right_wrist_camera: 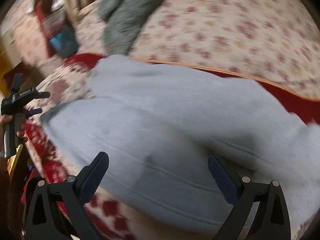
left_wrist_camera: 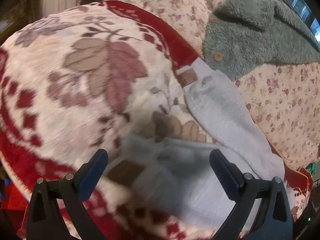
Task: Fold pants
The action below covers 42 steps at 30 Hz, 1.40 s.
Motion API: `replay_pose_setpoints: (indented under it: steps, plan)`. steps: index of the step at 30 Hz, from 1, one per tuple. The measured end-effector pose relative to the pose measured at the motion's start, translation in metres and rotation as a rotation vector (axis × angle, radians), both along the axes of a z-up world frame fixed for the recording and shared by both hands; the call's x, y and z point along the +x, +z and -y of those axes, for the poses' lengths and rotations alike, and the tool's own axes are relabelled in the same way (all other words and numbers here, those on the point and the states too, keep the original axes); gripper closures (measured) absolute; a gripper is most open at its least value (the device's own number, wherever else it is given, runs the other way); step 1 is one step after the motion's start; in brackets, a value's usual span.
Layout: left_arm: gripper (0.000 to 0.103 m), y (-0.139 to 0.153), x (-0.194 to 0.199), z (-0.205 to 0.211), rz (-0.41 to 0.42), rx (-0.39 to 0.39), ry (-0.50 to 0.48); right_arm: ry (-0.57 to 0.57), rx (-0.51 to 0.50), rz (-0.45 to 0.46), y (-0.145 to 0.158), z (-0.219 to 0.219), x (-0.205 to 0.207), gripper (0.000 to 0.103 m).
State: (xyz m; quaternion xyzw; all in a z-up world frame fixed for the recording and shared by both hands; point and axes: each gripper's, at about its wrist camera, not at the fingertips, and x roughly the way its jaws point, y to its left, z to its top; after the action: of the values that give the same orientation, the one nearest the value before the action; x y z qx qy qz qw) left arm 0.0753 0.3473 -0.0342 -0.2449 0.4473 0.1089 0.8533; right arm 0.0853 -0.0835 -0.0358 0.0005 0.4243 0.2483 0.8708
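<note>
Pants (right_wrist_camera: 160, 120), pale grey and fleecy, lie spread on the red-and-cream floral blanket (left_wrist_camera: 84, 64), and that blanket is your landmark for everything else. In your left wrist view the pants run along the blanket's right side as a long leg, with a brown patch (left_wrist_camera: 187, 77) at the far end and another brown patch (left_wrist_camera: 125, 172) on the near bunched part. Your left gripper (left_wrist_camera: 158, 172) hangs over that near bunch with its jaws spread wide and nothing between them; both dark blue pads (left_wrist_camera: 94, 172) are clear of the cloth, as far as the blur lets you judge. Your right gripper (right_wrist_camera: 158, 176) is likewise wide apart, poised above the broad seamed part of the pants, gripping nothing. In the right wrist view you can see your left hand (right_wrist_camera: 12, 128) on the other tool's handle at the blanket's left edge. Beyond the blanket's far red border lies a small-flowered quilt (left_wrist_camera: 280, 104), and on that quilt, just past the blanket's far corner, a grey-green fleece jacket (left_wrist_camera: 250, 36) with a wooden button (left_wrist_camera: 218, 56). Both views are smeared by motion, so fine folds in the pants cannot be told.
</note>
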Motion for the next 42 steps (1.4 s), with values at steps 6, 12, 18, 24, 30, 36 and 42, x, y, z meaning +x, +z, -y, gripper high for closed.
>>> replay_pose_setpoints:
  steps: [6,12,18,24,30,36,42]
  plan:
    - [0.001,-0.010,-0.046,-0.002,-0.020,-0.058,-0.023,0.106,0.013,0.024,0.005,-0.058,-0.001,0.002]
    - [0.001,-0.031,-0.061,0.002,0.005,-0.183,-0.067,0.156,0.022,-0.016,-0.001,-0.088,0.001,0.002]
    - [0.001,-0.031,-0.036,0.011,0.091,-0.208,-0.042,0.184,0.002,-0.028,-0.007,-0.102,-0.003,0.002]
    - [0.005,-0.047,0.001,0.017,0.085,-0.224,-0.017,0.160,-0.015,-0.038,-0.010,-0.088,-0.005,0.002]
    - [0.077,-0.041,0.021,0.022,0.067,-0.164,-0.046,0.120,-0.011,-0.013,-0.005,-0.068,-0.005,0.013]
    - [0.079,0.051,0.015,0.072,0.322,-0.056,-0.305,0.057,0.010,-0.022,-0.002,-0.055,0.003,0.016]
    - [0.074,0.010,-0.006,0.043,0.123,0.096,-0.244,0.048,0.025,-0.045,-0.004,-0.054,0.006,0.016]
